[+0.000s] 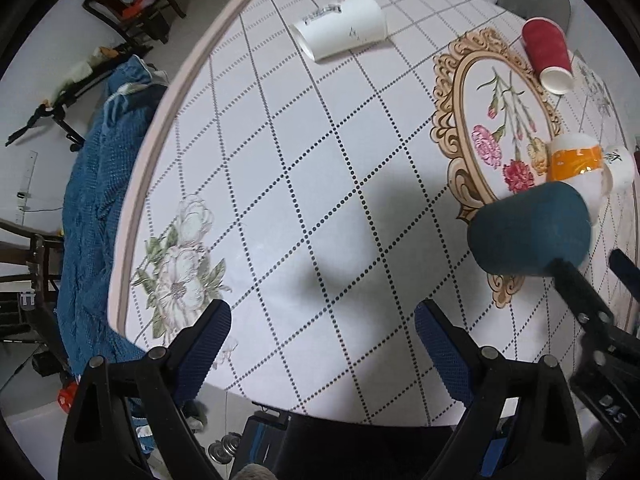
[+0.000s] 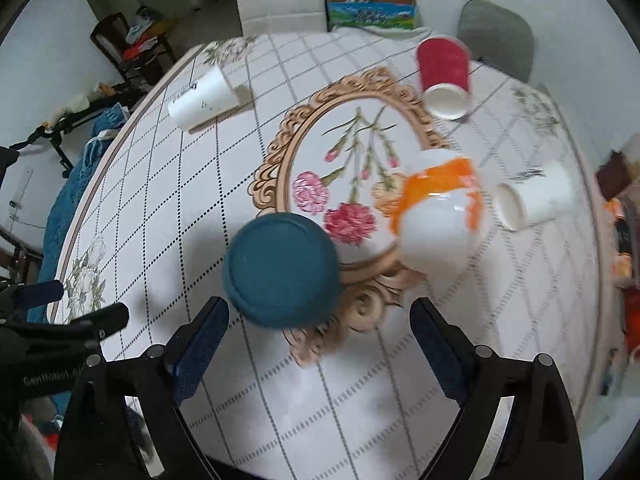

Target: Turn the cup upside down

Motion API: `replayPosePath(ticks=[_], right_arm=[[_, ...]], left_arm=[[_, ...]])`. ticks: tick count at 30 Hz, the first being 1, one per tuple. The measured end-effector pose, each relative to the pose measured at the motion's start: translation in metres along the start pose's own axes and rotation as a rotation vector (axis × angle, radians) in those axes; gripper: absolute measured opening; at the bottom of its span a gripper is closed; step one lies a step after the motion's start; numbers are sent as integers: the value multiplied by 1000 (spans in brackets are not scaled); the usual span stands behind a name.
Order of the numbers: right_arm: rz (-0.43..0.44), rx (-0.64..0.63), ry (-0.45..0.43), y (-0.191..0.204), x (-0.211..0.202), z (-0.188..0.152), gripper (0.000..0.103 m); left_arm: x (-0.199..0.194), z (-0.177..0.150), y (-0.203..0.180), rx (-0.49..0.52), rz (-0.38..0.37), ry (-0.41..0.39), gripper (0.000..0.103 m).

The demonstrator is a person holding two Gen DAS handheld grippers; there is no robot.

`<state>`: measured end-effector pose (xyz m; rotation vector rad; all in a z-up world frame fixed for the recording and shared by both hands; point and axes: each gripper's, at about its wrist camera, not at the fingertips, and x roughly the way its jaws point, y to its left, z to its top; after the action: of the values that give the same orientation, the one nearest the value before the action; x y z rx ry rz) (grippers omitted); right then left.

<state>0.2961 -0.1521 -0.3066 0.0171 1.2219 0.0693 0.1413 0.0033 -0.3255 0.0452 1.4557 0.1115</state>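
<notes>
A dark teal cup [image 2: 280, 270] stands upside down on the table, its flat base up; it also shows in the left wrist view [image 1: 530, 230]. My right gripper [image 2: 320, 344] is open and empty, just behind and above the teal cup, not touching it. In the left wrist view the right gripper's fingers [image 1: 576, 284] sit beside the cup. My left gripper [image 1: 322, 344] is open and empty over the table's near left part.
A white paper cup [image 2: 202, 98] lies on its side at the far left. A red cup [image 2: 444, 76], an orange-and-white cup [image 2: 440, 216] and a small white cup [image 2: 534, 200] also lie tipped. The floral tablecloth [image 2: 360, 380] covers the table; chairs stand around it.
</notes>
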Motion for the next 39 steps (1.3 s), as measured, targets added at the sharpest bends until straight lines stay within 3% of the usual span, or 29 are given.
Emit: replayPosePath(ticks=[15,29,39], right_arm=[[-146,61,-119,-24,-127,-43,98],[-152,144,-229,-13,-261,-86,98],[-153,125,-320,9,-350,-113,98]], left_arm=[[-91,-33,7,26,-55,-205,98],[-210,-88,24,96,-107,-412,98],[-266,-117,40,93,-139,-486,98]])
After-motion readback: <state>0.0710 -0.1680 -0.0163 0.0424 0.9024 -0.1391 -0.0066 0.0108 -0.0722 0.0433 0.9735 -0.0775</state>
